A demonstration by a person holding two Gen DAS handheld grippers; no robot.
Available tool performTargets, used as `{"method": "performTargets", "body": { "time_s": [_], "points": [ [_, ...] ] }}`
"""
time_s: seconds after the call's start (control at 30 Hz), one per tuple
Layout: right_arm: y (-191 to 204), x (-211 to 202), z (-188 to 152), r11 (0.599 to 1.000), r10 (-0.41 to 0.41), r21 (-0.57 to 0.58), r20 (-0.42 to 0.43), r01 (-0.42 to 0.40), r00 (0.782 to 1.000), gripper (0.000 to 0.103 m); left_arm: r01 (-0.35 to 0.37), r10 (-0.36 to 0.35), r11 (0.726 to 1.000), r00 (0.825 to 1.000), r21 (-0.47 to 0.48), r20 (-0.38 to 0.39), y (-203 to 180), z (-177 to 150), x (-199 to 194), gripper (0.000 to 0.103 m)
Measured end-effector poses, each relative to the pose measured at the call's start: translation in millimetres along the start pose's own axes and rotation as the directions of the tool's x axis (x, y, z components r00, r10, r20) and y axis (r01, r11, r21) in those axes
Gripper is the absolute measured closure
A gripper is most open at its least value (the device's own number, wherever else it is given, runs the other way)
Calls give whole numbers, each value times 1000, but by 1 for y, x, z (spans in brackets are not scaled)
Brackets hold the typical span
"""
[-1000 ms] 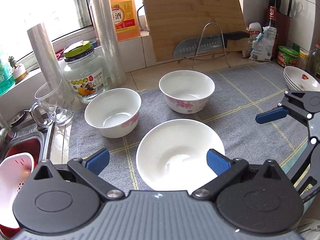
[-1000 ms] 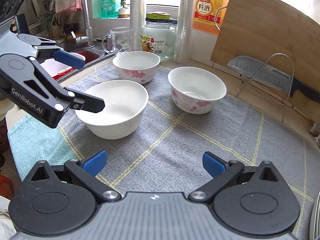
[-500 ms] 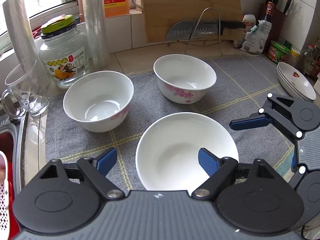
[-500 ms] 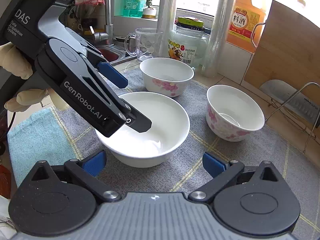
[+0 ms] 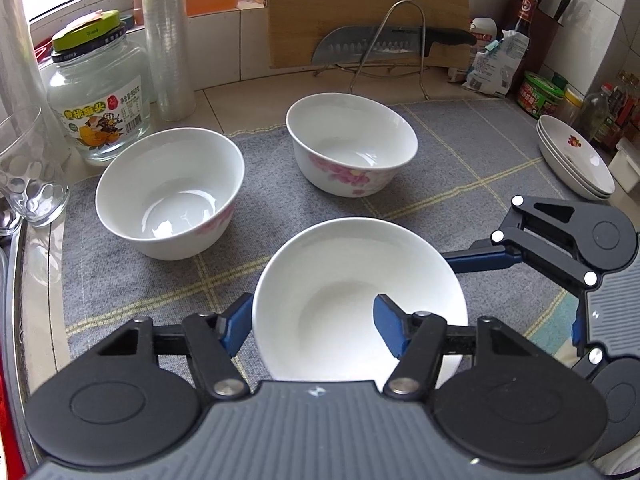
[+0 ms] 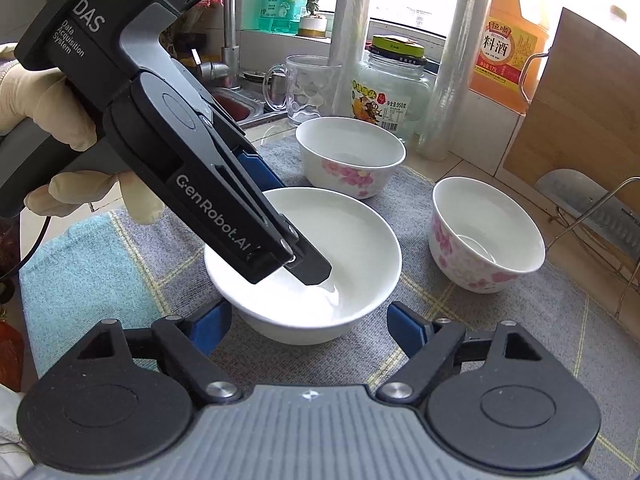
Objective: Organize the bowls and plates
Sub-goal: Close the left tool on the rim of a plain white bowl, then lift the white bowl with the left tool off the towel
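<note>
A plain white bowl (image 5: 352, 280) (image 6: 352, 232) sits on the near part of the grey mat (image 5: 460, 168). My left gripper (image 5: 313, 328) straddles its left wall: one finger (image 6: 308, 270) reaches inside and the other stays outside the rim, with the jaws closing and a gap still showing. My right gripper (image 6: 308, 330) is closing too, its pads flanking the bowl's near side without pressing on it. One right finger (image 5: 480, 260) lies at the bowl's right rim. Two flowered bowls (image 5: 168, 196) (image 5: 352, 144) stand farther back. Stacked plates (image 5: 576, 156) rest at the right.
A glass jar (image 5: 98, 88) and a glass mug (image 5: 28, 172) stand at the mat's left, beside the sink. A knife on a wire rack (image 5: 384, 44) and a wooden board (image 5: 360, 8) are behind. Condiment jars crowd the right. A gloved hand (image 6: 44, 100) holds the left gripper.
Both pairs of jaws have narrowed. The left gripper tipped down onto the plain bowl, one finger now inside it. The right gripper moved in close to the bowl's near side.
</note>
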State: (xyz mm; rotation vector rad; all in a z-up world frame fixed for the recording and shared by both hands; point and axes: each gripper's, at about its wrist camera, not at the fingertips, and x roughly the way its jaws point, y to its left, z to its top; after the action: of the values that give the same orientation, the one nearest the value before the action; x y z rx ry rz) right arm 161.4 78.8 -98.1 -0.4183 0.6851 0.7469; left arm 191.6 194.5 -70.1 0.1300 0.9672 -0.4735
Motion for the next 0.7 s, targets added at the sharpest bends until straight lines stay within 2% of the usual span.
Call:
{"method": "performTargets", "body": {
  "time_s": [0.2, 0.7],
  "points": [
    [1, -2, -1, 1000, 10, 4, 7, -10, 1000, 21, -1, 1, 1000, 1000, 11, -1, 0, 1, 0, 43],
    [3, -7, 1, 1000, -1, 10, -5, 1, 1000, 21, -5, 5, 999, 1000, 34, 2, -6, 1, -4, 43]
  ]
}}
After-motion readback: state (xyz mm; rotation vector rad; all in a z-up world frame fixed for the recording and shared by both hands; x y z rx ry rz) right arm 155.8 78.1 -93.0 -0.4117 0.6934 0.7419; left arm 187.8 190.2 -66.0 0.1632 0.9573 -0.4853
